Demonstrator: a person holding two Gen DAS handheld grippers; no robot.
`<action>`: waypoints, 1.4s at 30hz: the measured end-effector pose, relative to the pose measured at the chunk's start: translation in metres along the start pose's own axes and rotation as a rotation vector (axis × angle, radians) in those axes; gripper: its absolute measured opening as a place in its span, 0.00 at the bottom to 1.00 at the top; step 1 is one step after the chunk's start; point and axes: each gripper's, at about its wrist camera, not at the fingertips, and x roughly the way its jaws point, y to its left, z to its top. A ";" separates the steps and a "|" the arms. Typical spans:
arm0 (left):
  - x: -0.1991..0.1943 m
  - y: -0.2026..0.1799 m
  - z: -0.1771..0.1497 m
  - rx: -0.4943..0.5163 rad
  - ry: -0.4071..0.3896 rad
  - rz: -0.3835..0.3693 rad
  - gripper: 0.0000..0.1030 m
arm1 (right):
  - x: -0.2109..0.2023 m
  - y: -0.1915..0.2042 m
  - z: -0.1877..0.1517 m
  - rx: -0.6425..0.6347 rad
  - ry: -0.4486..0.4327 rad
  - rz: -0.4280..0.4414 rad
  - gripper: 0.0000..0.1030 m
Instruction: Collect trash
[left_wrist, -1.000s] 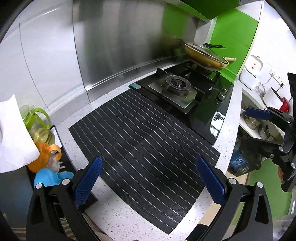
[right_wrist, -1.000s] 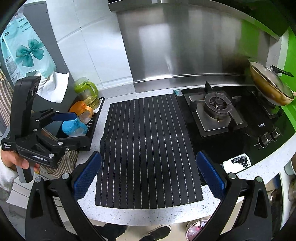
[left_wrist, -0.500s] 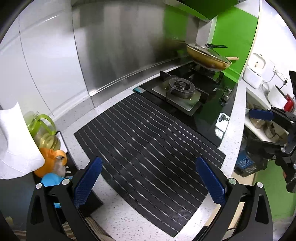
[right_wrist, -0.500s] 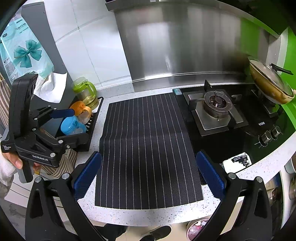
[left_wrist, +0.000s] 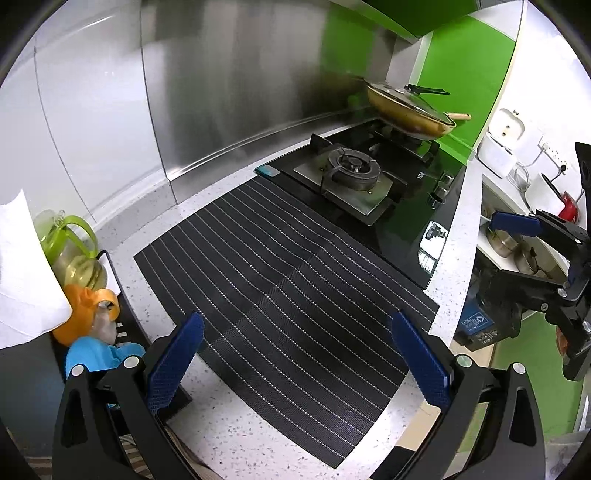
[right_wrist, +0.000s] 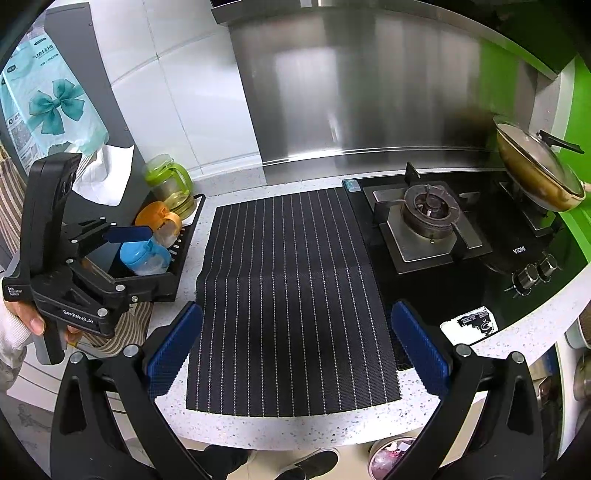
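Hovering over worktop (right_wrist: 535, 328): left gripper (left_wrist: 299, 362) and right gripper (right_wrist: 295, 350) both spread apart, empty; striped mat (right_wrist: 291, 295) bare, no trash visible; collection apparently finished or unstarted.

The mat (right_wrist: 291, 295) is showing black with thin white pinstripes. The countertop (right_wrist: 295, 428) is showing white with dark speckles. The hob (right_wrist: 461, 266) is showing glossy black, and the backsplash (right_wrist: 369, 92) is showing brushed silver beside a green wall (left_wrist: 465, 74). The pan (left_wrist: 406, 109) is showing golden yellow with a black lid handle. In the black tray (right_wrist: 162, 280), the cups are showing orange (right_wrist: 159, 219) and light blue (right_wrist: 142, 256); the jug (right_wrist: 171, 184) is showing lime green trim. Both grippers' pads (right_wrist: 173, 343) are showing blue on black frames.
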 end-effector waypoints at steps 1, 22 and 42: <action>0.000 0.000 0.000 0.000 0.001 0.001 0.95 | 0.000 0.000 0.000 0.000 0.000 0.001 0.97; 0.001 0.002 0.000 -0.001 0.002 -0.009 0.95 | 0.003 0.000 0.000 -0.006 0.002 0.003 0.97; 0.001 0.001 0.001 -0.004 0.003 -0.010 0.95 | 0.004 -0.003 -0.001 -0.008 0.004 0.003 0.97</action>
